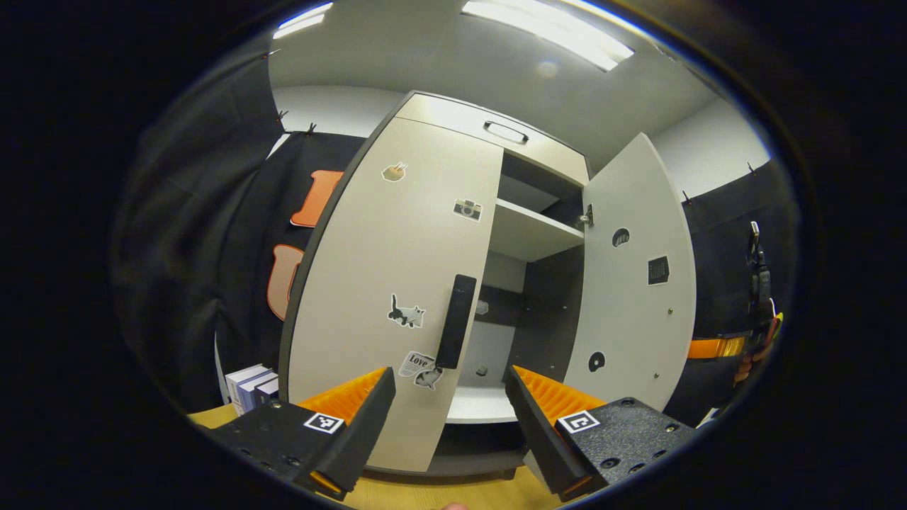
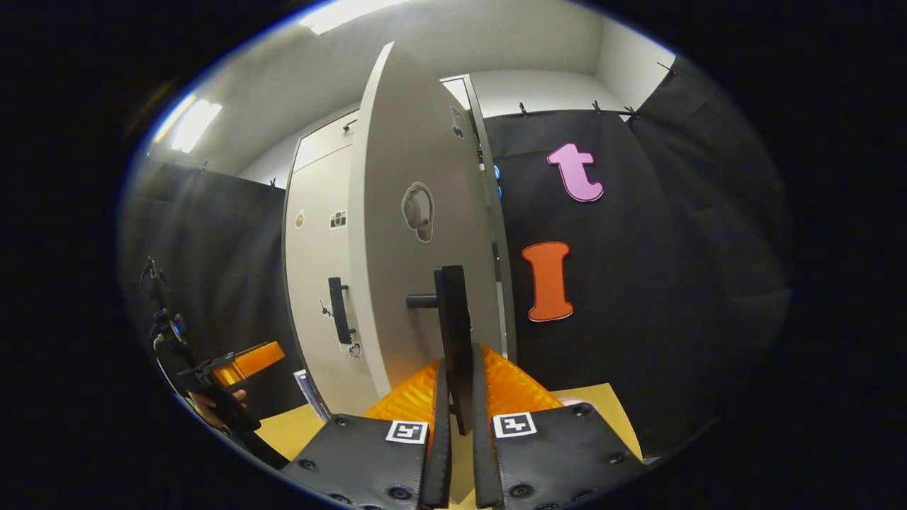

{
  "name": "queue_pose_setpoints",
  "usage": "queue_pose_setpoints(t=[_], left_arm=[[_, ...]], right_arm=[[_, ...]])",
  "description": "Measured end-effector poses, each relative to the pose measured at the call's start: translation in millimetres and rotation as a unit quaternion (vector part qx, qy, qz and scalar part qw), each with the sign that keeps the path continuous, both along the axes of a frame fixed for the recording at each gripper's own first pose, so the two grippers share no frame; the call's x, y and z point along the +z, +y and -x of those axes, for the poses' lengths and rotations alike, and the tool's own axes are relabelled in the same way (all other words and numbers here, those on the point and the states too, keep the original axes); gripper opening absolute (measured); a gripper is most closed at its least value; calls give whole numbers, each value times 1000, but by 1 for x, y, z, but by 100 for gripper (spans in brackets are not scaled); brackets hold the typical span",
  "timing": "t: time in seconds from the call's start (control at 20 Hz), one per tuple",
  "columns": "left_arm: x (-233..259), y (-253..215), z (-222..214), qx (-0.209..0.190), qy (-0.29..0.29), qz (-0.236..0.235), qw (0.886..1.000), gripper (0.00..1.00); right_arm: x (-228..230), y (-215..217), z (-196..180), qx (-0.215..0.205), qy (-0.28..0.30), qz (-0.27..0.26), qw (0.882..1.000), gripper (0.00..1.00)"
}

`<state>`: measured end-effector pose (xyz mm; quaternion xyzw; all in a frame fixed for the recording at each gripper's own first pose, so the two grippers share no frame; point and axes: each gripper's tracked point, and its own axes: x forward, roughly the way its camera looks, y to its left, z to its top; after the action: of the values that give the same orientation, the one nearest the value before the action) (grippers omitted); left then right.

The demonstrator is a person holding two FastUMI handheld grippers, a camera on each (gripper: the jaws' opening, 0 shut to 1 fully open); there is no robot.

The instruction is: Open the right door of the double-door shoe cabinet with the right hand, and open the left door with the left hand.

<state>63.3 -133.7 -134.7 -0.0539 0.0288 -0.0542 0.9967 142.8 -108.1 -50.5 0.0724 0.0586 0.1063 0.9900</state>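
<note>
Shoe cabinet [image 1: 453, 120], pale-fronted, double-door, standing on a yellow floor [image 1: 439, 492] against the black booth wall. Right door [image 1: 634, 283] swung wide open, baring an inner shelf [image 1: 528, 230] and a dark interior; its handle [image 2: 453, 333] sits between the right gripper [image 2: 457, 397] fingers, both pressing on it in a clenched grasp, seen in the right gripper view. Left door [image 1: 397, 283] shut, carrying stickers, among them a cat [image 1: 406, 312] and a camera [image 1: 468, 209]; its black vertical handle [image 1: 455, 322] is untouched. Left gripper [image 1: 450, 386] fingers released and spread wide, held just in front of that handle, apart from it. Top drawer with a small pull [image 1: 506, 132] above the doors. Books [image 1: 251, 386] stand on the floor left of the cabinet.
</note>
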Motion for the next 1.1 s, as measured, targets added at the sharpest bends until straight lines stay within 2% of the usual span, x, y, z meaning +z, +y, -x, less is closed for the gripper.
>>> queue_pose_setpoints(t=[0.2, 0.4, 0.45, 0.5, 0.55, 0.9, 1.0, 1.05, 1.1], left_arm=[[0, 0, -4, 2, 1, -7, 1000, 94], [1, -1, -9, 2, 0, -23, 1000, 94], [1, -2, -10, 1, 0, -23, 1000, 95], [0, -4, -11, -1, 2, -21, 1000, 95], [-1, -4, -13, -2, 3, -17, 1000, 94], [3, -6, -60, 9, 9, -34, 999, 94], [7, -10, -76, 10, 3, -41, 999, 94], [7, -10, -85, 17, 2, -47, 999, 94], [5, -10, -93, 22, 6, -57, 998, 94]], right_arm=[[1, -11, -1, -16, -2, 16, 1000, 21], [2, -29, -5, -53, -5, 28, 998, 21], [2, -36, -3, -66, -4, 29, 997, 18], [3, -37, -3, -70, -4, 23, 997, 0], [2, -31, -3, -64, -1, 13, 998, 9], [6, -28, 4, -52, -14, 0, 999, 9], [4, -39, 9, -72, -14, 11, 997, 8], [2, -48, 12, -90, -11, 21, 996, 0], [0, -56, 14, -108, -10, 29, 994, 9]])
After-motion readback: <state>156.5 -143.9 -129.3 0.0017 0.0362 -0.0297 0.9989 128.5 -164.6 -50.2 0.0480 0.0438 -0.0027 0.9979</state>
